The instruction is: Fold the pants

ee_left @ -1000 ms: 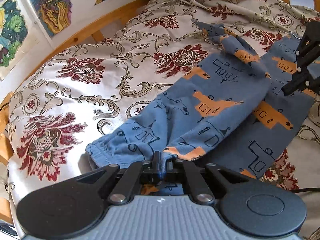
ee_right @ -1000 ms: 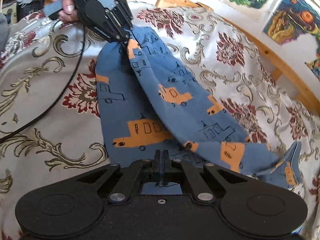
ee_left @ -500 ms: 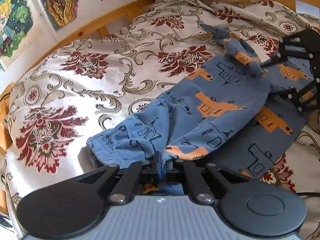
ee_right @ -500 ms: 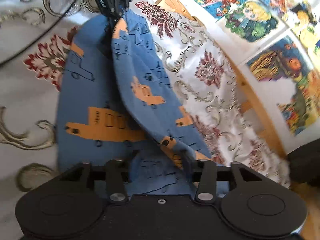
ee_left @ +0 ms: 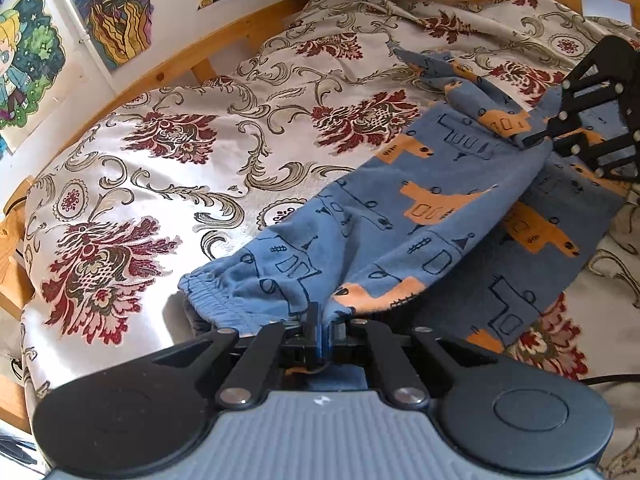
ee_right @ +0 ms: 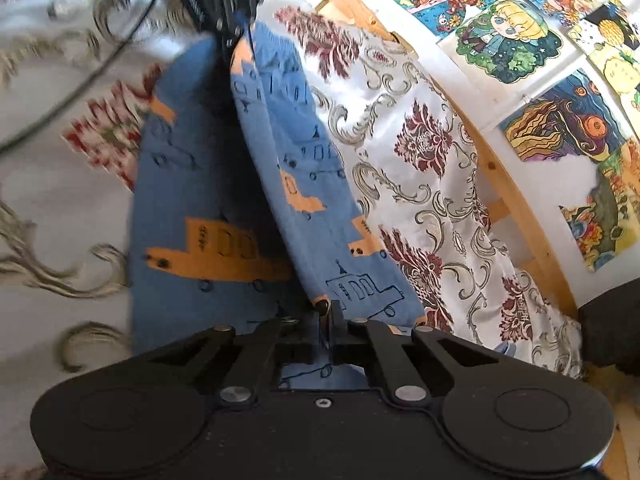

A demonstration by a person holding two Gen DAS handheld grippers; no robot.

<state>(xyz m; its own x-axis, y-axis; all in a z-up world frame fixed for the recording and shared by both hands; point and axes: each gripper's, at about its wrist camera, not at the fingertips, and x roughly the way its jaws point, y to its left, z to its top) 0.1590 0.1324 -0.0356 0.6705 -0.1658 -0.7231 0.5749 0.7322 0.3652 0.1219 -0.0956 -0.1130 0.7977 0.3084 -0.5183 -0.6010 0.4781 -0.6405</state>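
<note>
- The right gripper, spread open half a second ago, has closed again on the pants.
- The left gripper pinches the near waistband edge.
- One blue leg hangs lifted between them over the floral bedspread.

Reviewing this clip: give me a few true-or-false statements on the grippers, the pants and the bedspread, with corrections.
1. The left gripper is shut on the pants. True.
2. The right gripper hangs open, holding nothing. False: it is shut on the pants.
3. The pants are plain grey. False: blue with orange and outlined vehicle prints.
4. The pants lie partly on a floral bedspread. True.
5. Drawings hang on the wall. True.
</note>
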